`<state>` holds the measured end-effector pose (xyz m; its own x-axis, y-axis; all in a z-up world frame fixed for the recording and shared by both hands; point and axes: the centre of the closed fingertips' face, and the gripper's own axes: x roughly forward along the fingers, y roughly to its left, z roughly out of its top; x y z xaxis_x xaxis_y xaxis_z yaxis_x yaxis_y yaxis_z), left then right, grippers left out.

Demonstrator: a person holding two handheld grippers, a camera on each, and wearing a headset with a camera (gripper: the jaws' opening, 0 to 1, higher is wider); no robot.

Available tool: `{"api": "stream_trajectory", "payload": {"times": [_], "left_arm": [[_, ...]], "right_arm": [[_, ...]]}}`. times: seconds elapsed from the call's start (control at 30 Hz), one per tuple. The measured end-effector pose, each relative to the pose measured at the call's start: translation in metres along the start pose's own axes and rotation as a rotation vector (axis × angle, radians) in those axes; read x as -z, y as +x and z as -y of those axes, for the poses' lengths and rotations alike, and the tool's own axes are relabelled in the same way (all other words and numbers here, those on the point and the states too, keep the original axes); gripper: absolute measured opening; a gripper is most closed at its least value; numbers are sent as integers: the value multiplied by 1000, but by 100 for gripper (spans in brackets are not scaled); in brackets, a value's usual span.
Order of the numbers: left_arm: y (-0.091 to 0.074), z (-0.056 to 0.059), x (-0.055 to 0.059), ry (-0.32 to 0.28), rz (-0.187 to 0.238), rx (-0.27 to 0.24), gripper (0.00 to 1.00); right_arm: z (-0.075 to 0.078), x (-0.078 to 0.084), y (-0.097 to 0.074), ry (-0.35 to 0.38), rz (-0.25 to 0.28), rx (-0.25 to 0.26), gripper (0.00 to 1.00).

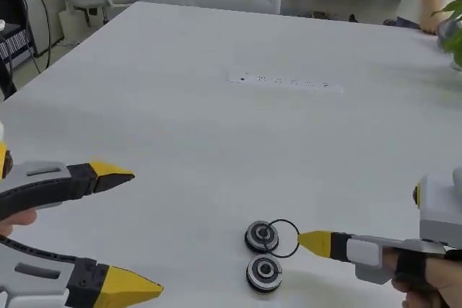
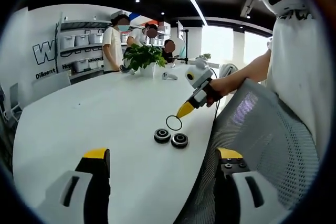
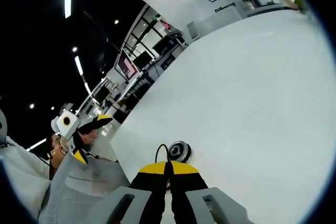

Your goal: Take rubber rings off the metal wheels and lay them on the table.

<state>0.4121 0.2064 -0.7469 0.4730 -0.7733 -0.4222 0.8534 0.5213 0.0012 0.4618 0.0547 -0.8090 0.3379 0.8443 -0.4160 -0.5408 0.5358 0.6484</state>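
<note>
Lower left of the head view: left gripper had its jaws spread wide and held nothing. It sat well apart from the work, probably on standby to steady a wheel.

Bottom centre: far wheel and near wheel lay flat on the table, just beside each other.

The rubber ring was off its wheel and overlapped the far wheel's right edge in that view. In the left gripper view it stood upright at the other gripper's tip. Whether its low edge touched the table, can't tell.

Lower right: right gripper had its jaws closed, pinching the ring's band at the very tips. That suits a band this thin.

Judgement: the ring was off but not yet laid down. The next move calls for a bare patch of table away from the wheels.
</note>
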Motion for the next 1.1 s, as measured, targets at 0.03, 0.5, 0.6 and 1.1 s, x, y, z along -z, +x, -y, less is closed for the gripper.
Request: {"api": "stream_trajectory", "payload": {"times": [0.03, 0.5, 0.6, 1.1], "left_arm": [[-1, -1, 2, -2, -2, -3, 80], [0, 2, 8, -49, 14, -6, 79], [0, 3, 10, -52, 11, -5, 79], [0, 1, 13, -89, 26, -30, 79]], "right_arm": [[0, 0, 0, 0, 2, 0, 0], [-12, -14, -5, -10, 52, -5, 0], [-13, -16, -6, -9, 59, -7, 0], [-28, -26, -6, -45, 74, -19, 0]]}}
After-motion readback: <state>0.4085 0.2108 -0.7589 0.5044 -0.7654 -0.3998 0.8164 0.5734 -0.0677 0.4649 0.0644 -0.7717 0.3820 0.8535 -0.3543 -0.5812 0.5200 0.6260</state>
